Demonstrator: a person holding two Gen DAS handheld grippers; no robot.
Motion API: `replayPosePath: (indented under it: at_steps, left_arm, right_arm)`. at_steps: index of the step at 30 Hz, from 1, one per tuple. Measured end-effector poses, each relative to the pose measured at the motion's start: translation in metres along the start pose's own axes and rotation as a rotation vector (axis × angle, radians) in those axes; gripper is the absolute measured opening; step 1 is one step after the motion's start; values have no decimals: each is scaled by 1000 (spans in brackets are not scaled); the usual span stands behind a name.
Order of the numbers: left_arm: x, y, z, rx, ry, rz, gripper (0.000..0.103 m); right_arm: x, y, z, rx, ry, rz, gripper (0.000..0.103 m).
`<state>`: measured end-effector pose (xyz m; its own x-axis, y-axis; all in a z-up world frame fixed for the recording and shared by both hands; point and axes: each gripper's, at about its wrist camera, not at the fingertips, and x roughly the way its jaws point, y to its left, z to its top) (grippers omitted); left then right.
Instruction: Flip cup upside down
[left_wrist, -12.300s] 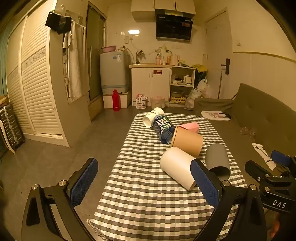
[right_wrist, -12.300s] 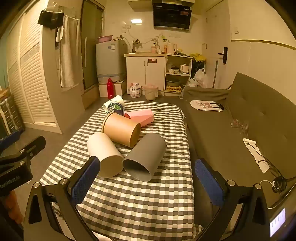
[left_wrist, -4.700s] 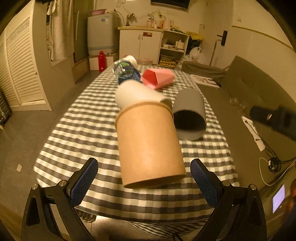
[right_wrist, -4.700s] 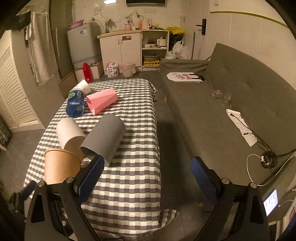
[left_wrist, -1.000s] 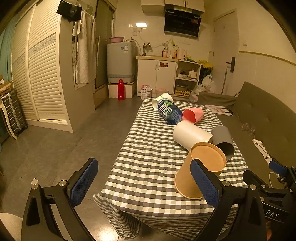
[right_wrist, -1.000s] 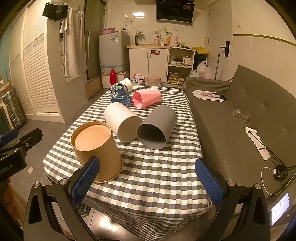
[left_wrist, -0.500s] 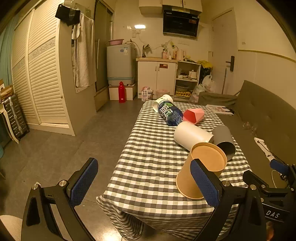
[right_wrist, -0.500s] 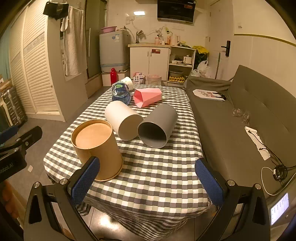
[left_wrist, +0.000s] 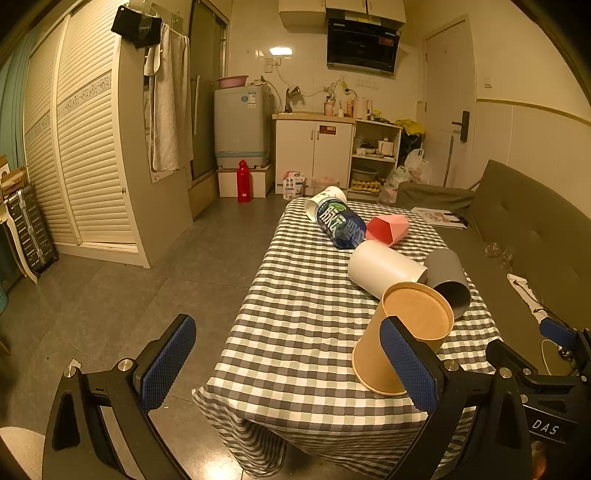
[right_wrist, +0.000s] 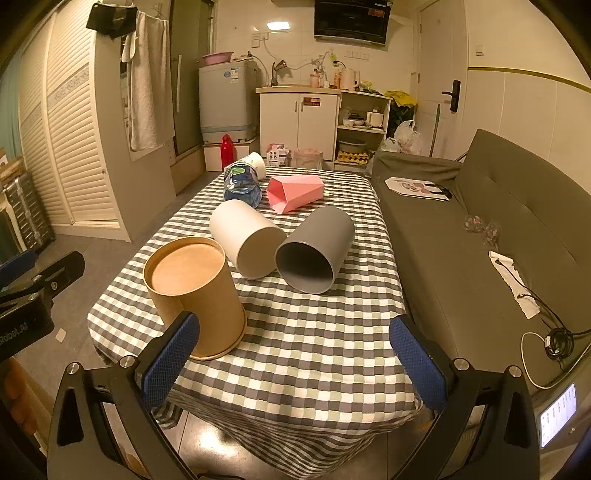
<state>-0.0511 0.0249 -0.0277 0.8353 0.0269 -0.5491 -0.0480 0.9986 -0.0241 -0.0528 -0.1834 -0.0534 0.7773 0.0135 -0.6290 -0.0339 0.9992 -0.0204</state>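
A brown paper cup (right_wrist: 195, 295) stands upside down, its closed base up, near the front left of the checked table (right_wrist: 325, 354); it also shows in the left wrist view (left_wrist: 402, 343). A white cup (right_wrist: 245, 238), a grey cup (right_wrist: 314, 251) and a pink faceted cup (right_wrist: 295, 192) lie on their sides behind it. My left gripper (left_wrist: 284, 362) is open and empty, off the table's front left corner. My right gripper (right_wrist: 291, 362) is open and empty, over the table's front edge, just short of the brown cup.
A blue-labelled bottle (right_wrist: 242, 184) and a small white cup (right_wrist: 253, 162) lie at the table's far end. A grey sofa (right_wrist: 480, 221) runs along the right, with a cable (right_wrist: 554, 343) on it. Kitchen cabinets (left_wrist: 314, 162) stand at the back, a louvred wardrobe (left_wrist: 74, 166) on the left.
Both grippers have drawn back slightly from the table. The brown cup stands as before, base up, and the other cups have not moved.
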Motion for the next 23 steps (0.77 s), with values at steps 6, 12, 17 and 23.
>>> replayPosePath:
  at_steps: [6, 12, 17, 23]
  left_arm:
    - [0, 0, 0, 2, 2, -2, 103]
    - [1, 0, -2, 6, 5, -1, 103]
    - [2, 0, -2, 4, 6, 0, 103]
    - [2, 1, -2, 11, -7, 5, 103]
  right_arm:
    - [0, 0, 0, -2, 2, 1, 103]
    - [0, 1, 0, -2, 5, 2, 103]
    - [1, 2, 0, -3, 7, 2, 103]
    - [1, 3, -1, -6, 11, 2, 103]
